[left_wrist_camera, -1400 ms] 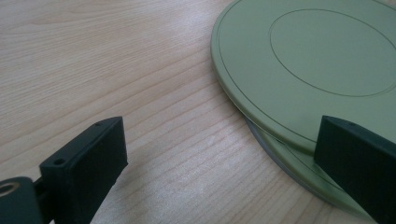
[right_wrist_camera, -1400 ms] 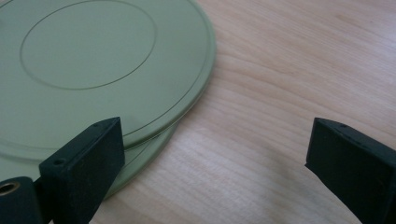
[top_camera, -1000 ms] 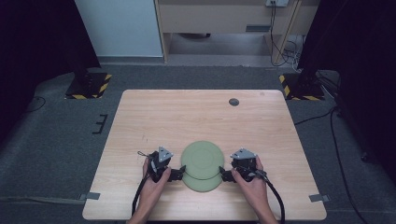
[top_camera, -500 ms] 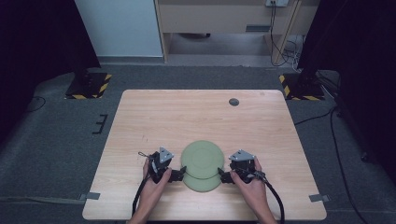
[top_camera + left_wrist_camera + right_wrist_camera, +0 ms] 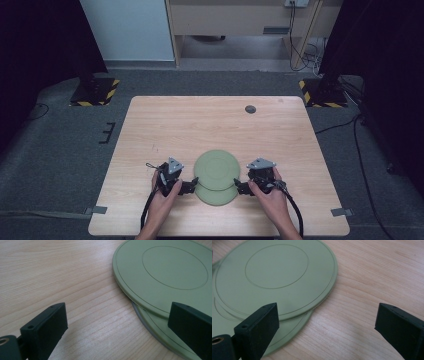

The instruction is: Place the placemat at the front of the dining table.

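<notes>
I hold both the left gripper (image 5: 189, 187) and right gripper (image 5: 242, 188) spread wide beside the stacked green discs; the top disc (image 5: 217, 169) hides most of the lower disc (image 5: 216, 196).

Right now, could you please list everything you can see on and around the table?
Upper plate: one, green, near edge of table, lying offset on the other.
Lower plate: one, green, beneath it, showing toward the person.
Table: one, light wood, centre.
Round disc: one, dark, far right of tabletop.
Striped bases: two, black and yellow, floor at far corners.
Left tool: one, black, open, at plates' left edge.
Right tool: one, black, open, at plates' right edge.
Hands: two, holding tools.
</notes>
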Available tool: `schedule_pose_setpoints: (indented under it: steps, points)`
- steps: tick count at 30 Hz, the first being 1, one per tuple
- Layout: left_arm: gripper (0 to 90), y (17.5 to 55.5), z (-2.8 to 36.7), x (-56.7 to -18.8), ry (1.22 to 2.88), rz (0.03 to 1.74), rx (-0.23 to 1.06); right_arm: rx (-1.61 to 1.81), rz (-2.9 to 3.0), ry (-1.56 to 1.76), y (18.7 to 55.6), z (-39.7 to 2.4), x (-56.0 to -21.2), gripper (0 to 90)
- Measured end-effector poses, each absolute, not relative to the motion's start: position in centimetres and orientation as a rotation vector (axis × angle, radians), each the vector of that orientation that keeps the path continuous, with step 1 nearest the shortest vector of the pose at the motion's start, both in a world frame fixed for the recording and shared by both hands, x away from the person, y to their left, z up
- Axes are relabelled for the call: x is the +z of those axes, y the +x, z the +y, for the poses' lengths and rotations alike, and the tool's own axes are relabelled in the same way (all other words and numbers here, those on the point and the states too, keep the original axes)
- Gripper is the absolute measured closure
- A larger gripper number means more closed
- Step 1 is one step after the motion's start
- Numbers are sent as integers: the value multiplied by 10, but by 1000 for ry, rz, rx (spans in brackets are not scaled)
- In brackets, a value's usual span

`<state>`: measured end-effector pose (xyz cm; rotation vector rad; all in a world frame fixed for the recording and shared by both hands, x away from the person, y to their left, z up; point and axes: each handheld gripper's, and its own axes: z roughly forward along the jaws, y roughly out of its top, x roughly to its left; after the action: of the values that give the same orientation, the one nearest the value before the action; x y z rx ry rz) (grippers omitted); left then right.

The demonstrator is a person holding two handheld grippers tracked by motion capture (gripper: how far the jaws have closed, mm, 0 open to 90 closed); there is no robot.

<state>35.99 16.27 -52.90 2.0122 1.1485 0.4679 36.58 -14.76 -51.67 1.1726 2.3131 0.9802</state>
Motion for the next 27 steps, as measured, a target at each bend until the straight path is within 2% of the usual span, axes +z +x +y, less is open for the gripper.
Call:
schedule_pose_setpoints:
  steps: [11,27]
  points:
    - [23,365,167,-531,2003,1172,442,947,2423,1164,396,-139,-493,52]
    - [21,369,163,-533,2035,1141,452,899,2556,1138,467,-112,-465,81]
